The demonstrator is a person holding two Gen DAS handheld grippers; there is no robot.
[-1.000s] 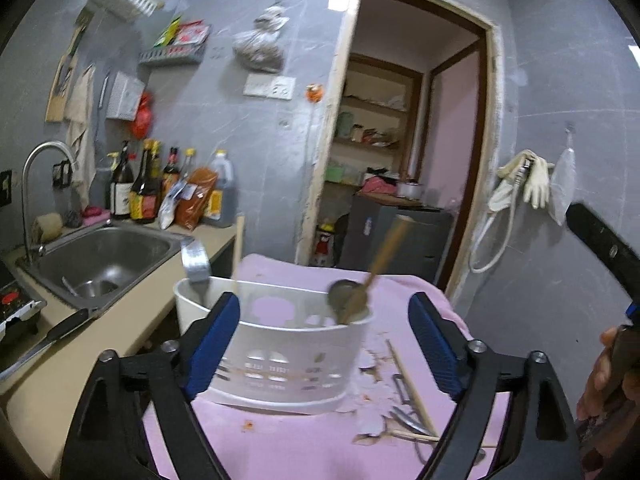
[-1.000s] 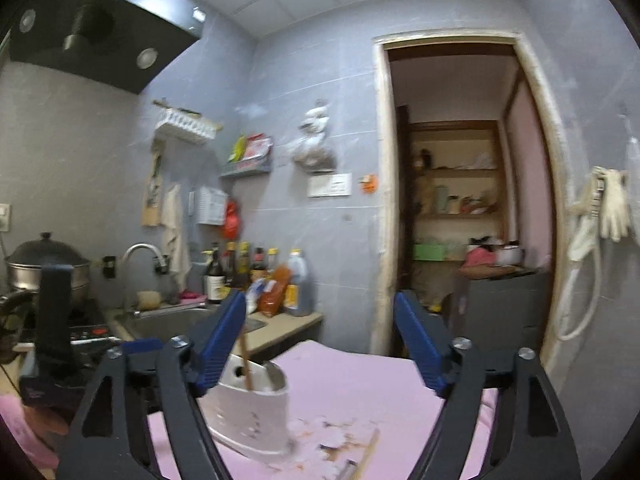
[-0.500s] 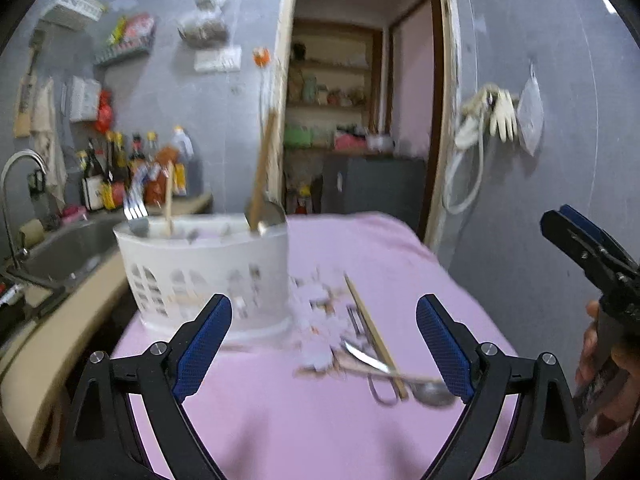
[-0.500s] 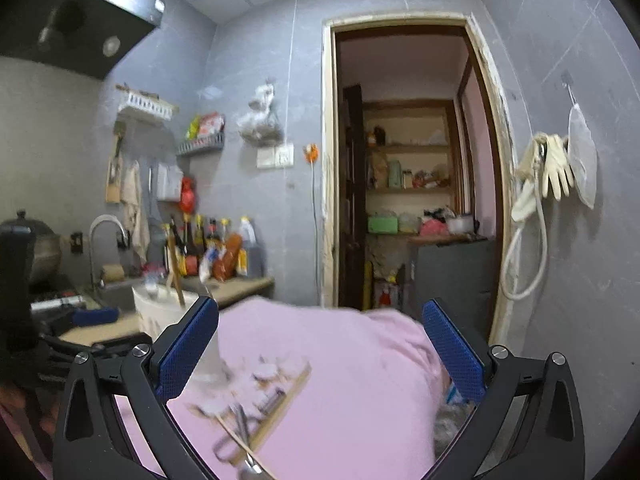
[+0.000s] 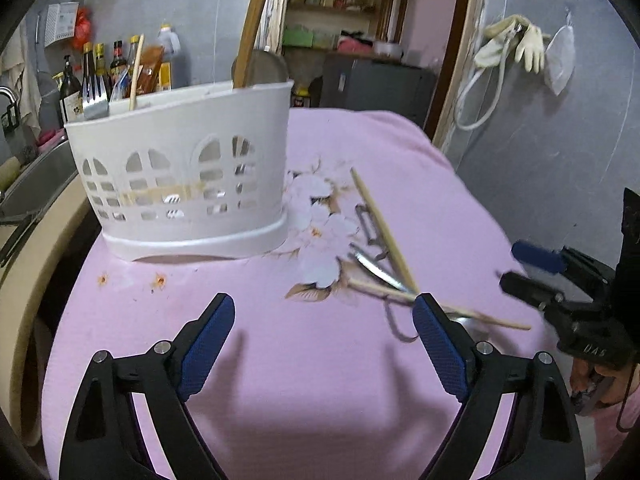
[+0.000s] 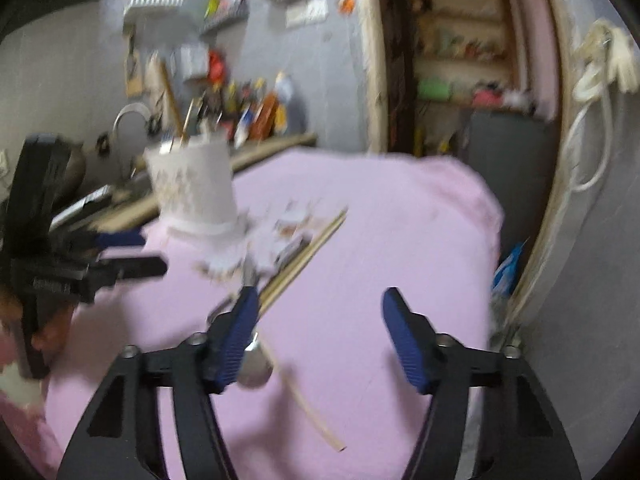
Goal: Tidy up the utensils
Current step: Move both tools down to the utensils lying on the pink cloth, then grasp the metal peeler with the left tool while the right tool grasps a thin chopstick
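From the left wrist, we are hovering our left gripper (image 5: 322,336) wide open and empty over the pink cloth (image 5: 312,392), near the loose utensils (image 5: 384,264) lying to its right, ready to pick. The white caddy (image 5: 180,184) at far left is already holding a fork (image 5: 95,98), a chopstick (image 5: 135,74) and a wooden-handled spoon (image 5: 252,36).

From the right wrist, blurred, we are bringing our right gripper (image 6: 316,334) over the same pile; its jaws have just been narrowing, nothing between them, a spoon bowl (image 6: 254,368) just beside its left pad.

Spoon bowl (image 6: 254,364) — half behind gripper pad (image 6: 234,340)
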